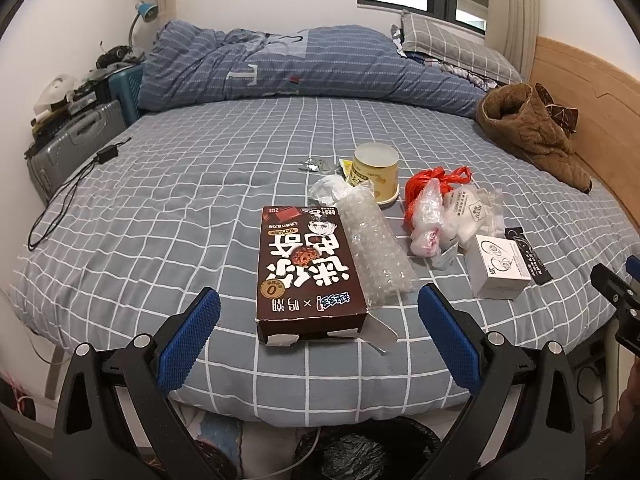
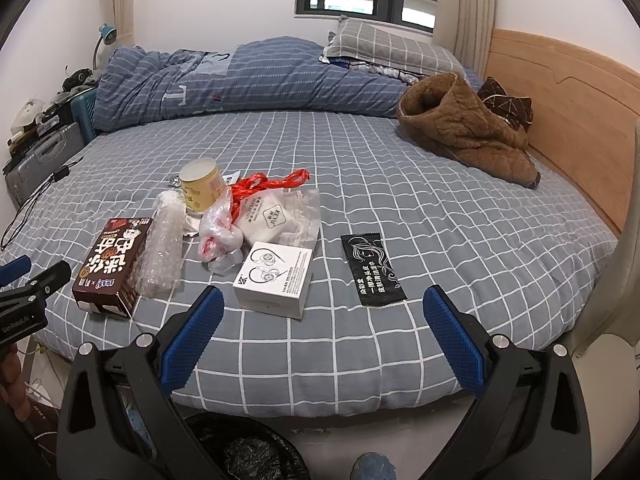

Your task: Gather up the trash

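Right view: bare sheet (image 2: 460, 216) fills centre and right of frame, open up to the brown jacket (image 2: 464, 136) at upper right. Left of centre is crowded: white box (image 2: 276, 280), brown box (image 2: 110, 266), bubble wrap (image 2: 164, 248), bags (image 2: 224, 224), can (image 2: 200, 184). Black packet (image 2: 372, 270) lies apart, low centre. Left view: sheet's left half open; cable (image 1: 60, 200) at far left.

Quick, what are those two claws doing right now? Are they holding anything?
Left claw: open, holding nothing, poised over the brown box.
Right claw: open, holding nothing, above the bed.
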A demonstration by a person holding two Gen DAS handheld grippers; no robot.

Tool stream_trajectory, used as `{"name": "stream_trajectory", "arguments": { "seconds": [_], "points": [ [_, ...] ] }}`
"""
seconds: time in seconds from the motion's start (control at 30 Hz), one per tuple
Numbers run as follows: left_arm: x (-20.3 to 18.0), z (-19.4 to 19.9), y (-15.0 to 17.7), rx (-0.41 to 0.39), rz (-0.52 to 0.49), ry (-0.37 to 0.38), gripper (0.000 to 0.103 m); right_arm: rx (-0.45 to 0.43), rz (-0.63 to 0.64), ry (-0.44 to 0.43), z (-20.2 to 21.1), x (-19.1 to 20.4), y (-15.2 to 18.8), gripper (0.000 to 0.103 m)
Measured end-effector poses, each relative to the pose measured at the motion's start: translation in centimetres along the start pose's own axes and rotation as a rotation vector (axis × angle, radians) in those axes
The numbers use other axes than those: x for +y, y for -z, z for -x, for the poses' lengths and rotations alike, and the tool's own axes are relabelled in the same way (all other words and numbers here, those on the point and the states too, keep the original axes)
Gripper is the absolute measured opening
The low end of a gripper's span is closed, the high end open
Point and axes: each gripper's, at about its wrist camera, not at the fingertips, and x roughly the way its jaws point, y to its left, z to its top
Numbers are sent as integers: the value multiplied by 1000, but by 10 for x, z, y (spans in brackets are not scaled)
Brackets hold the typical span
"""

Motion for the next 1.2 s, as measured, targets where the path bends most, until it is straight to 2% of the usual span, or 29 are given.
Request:
{"name": "stream_trajectory", "arguments": {
  "seconds": [0.97, 1.2],
  "points": [
    [-6, -2, -2, 5, -10, 6, 97, -8, -11, 11, -2, -8, -2, 96],
    [4, -27, -5, 42, -5, -21, 97, 12, 21, -9, -27, 12, -9, 96]
  ]
}}
